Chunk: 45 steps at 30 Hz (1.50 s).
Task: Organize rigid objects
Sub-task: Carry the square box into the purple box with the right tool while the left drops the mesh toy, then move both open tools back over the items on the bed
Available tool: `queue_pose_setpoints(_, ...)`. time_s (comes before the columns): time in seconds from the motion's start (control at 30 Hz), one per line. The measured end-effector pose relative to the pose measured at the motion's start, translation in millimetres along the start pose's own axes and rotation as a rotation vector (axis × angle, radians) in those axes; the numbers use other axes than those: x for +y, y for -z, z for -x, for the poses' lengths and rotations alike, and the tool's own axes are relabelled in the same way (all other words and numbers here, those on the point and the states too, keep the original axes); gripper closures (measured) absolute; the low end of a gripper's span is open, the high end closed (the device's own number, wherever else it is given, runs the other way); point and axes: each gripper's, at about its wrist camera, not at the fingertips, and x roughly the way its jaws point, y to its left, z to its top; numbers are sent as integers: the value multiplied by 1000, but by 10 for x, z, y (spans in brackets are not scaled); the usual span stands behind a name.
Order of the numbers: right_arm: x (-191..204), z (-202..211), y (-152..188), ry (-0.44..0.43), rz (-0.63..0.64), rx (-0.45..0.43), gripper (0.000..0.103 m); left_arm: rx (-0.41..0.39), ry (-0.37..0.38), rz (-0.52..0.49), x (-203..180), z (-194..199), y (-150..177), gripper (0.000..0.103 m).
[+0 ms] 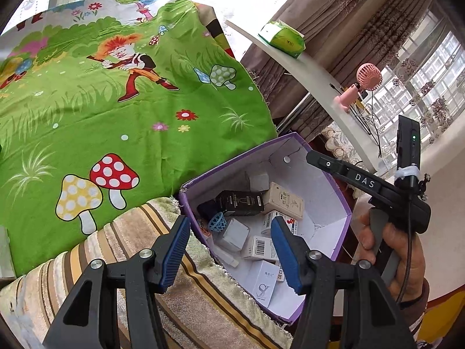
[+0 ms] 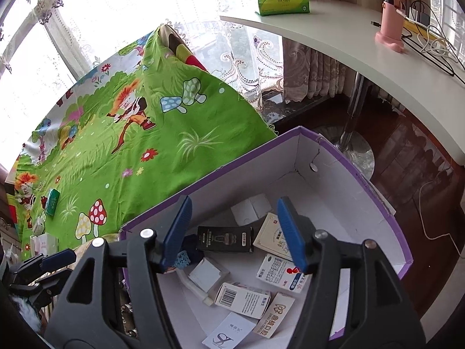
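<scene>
Small boxes, the rigid things being sorted, lie jumbled inside the purple box (image 2: 343, 157), which sits on a striped blanket (image 1: 186, 299) at the edge of the bed.

Largest in the room is the green cartoon sheet (image 1: 122, 122) spread over the bed, printed with mushrooms and a red-haired figure. Beyond it a curved white surface (image 2: 348, 37) carries a green tissue pack (image 2: 282, 0) and a pink fan (image 2: 392, 8).

Inside the purple box I can see a black carton (image 2: 225, 238), a barcode carton (image 2: 242, 298), a red-and-white carton (image 2: 283, 272) and a light blue lattice piece (image 1: 217, 221), among others.

Left gripper (image 1: 229, 253) hangs over the box's near corner, fingers (image 1: 174, 250) parted wide with nothing between them. Right gripper (image 2: 234, 234) hangs over the box's middle, fingers (image 2: 290, 232) likewise spread and empty. A green packet (image 2: 52, 201) lies far off on the sheet.
</scene>
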Motion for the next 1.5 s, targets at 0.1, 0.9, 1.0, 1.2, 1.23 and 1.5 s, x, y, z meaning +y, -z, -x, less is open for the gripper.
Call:
queue_pose_setpoints(0.1,49,35,13,-2,10,0,37,-17,-5,15,52,50,-5,44)
queue_pose_setpoints(0.9,961,113,161,-86,182,27,28,-212,-123,204,1037,886,1,44)
queue_pose_setpoints(1.0,1086,97,190,-100,201,37,27,-225,-152,238,1235,1005,30,44)
queue_pose_setpoints(1.2,1337,65,284,-130,249,59,25,-254,-219,298,1644,1280,111,44)
queue_pose_setpoints(1.23,1380,61,300,-135,256,62,25,-257,-232,311,1724,1326,129,44)
queue_pose_setpoints(1.5,1745,15,463,-184,324,92,25,-291,-327,422,2314,1714,254,44)
